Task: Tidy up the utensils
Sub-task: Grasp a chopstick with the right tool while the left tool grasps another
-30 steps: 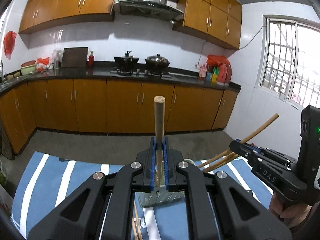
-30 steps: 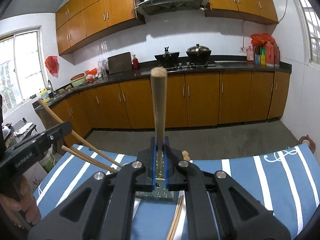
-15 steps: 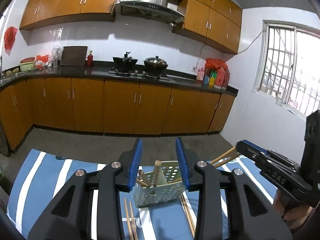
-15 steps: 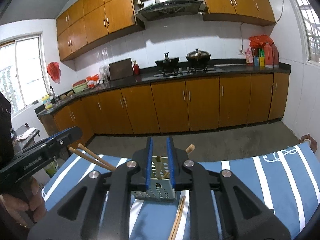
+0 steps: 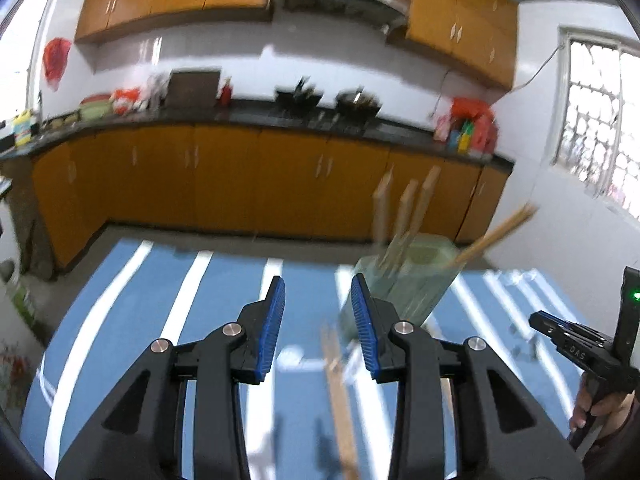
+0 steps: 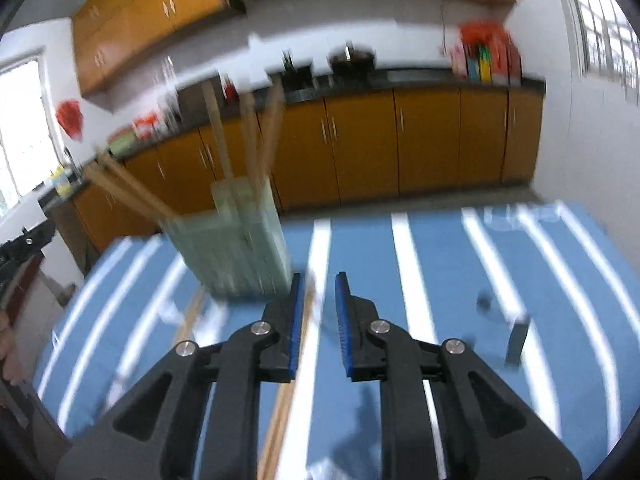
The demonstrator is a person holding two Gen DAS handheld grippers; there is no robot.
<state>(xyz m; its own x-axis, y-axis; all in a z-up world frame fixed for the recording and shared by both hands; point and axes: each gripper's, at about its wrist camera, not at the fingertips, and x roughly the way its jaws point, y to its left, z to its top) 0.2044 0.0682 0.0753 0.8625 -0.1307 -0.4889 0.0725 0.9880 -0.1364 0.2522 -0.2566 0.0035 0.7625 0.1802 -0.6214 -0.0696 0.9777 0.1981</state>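
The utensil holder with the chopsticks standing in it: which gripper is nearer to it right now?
Right, by a small, blur-limited margin. The right gripper sits just right of the utensil holder; the left gripper has its right fingertip overlapping the holder's lower left.

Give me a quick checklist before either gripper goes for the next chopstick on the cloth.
1. Left gripper empty, jaws apart: ok.
2. Right gripper empty, jaws apart, narrower gap: ok.
3. Utensil holder upright on the striped cloth: ok.
4. Dropped chopsticks standing in the holder: ok.
5. Loose chopstick on the cloth, below the left gripper: ok.
6. Its exact lie and count: cannot tell, pictures blurred.
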